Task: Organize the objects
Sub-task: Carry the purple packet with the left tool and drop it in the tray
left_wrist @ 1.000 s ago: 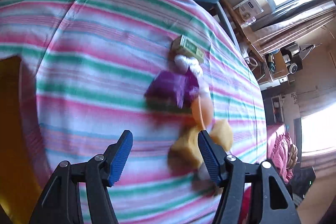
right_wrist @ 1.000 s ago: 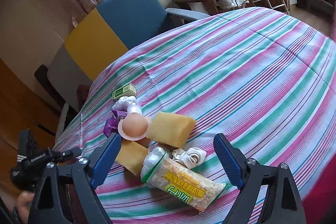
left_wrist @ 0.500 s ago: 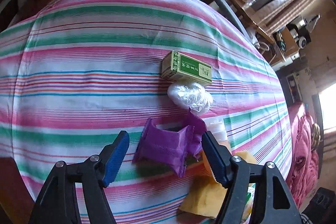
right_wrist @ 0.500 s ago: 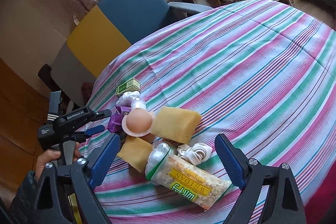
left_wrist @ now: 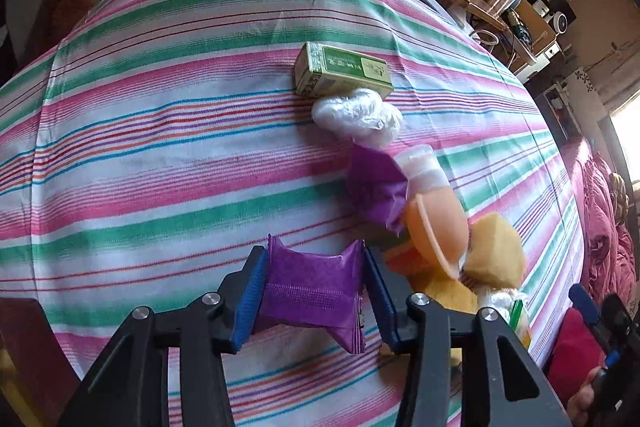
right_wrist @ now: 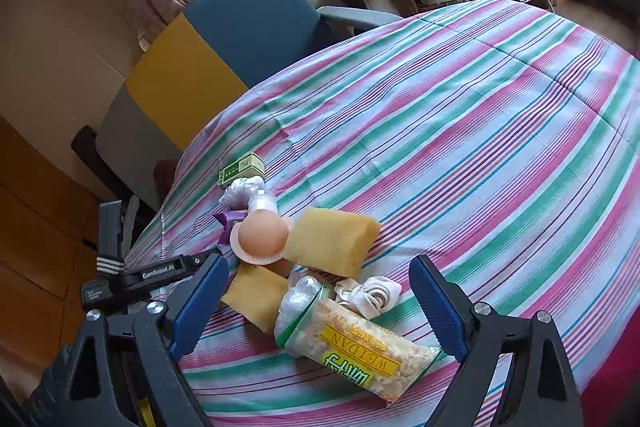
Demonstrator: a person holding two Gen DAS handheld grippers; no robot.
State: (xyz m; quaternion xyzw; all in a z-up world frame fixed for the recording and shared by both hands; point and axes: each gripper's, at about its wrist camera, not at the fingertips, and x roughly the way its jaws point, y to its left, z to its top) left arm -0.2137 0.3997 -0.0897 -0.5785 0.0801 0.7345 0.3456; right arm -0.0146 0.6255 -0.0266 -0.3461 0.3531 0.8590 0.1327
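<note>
Left wrist view is showing the left gripper (left_wrist: 314, 291) squeezing a purple packet (left_wrist: 310, 293) between its two blue fingers (left_wrist: 250, 297). Half a second ago those fingers were apart, with the packet lying between them on the striped tablecloth (left_wrist: 160, 155). Now they are pressing on both sides of it, so the packet is caught and is probably ready to be lifted off to its own spot. It is sitting near the close edge of the table, just beside the pile of other things.

A second purple packet (left_wrist: 376, 191) is lying farther in, touching the peach cup (left_wrist: 436, 223) and a white plastic wad (left_wrist: 356, 115). The green box (left_wrist: 342, 75) is lying just past the wad. Yellow sponges (right_wrist: 332, 241) and a snack bag (right_wrist: 356, 341) are crowding the same pile.

Right gripper (right_wrist: 320, 307) is hanging over the snack bag with its fingers wide apart, gripping nothing.
</note>
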